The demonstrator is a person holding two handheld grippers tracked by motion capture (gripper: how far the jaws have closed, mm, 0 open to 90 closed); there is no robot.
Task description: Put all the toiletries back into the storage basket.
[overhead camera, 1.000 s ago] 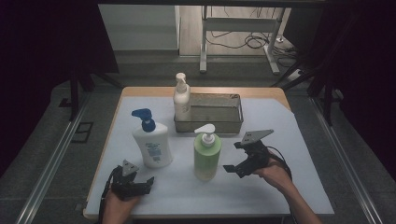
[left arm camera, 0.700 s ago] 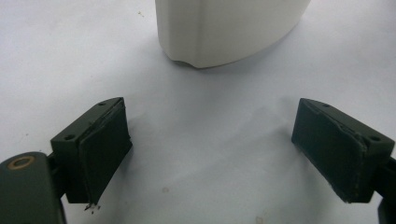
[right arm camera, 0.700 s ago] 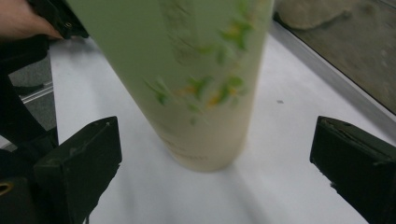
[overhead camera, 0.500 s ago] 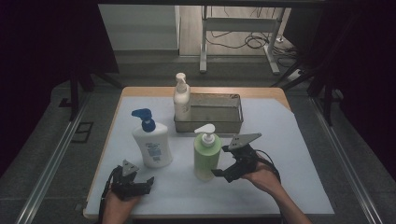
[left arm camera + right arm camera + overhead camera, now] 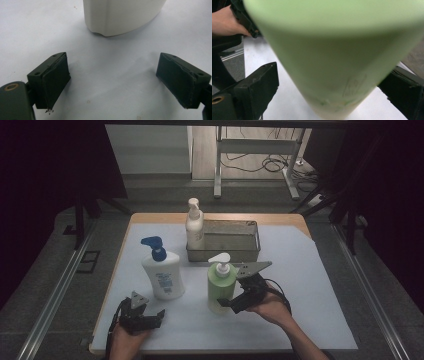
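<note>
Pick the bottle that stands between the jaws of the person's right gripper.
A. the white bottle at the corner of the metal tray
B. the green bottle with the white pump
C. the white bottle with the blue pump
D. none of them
B: in the right gripper view the green bottle stands between the two jaws, with a gap visible on the left side, and the high view shows the right gripper at its base.

Pale green bottle point(image 5: 220, 287), blue-capped white bottle point(image 5: 161, 275)
</note>
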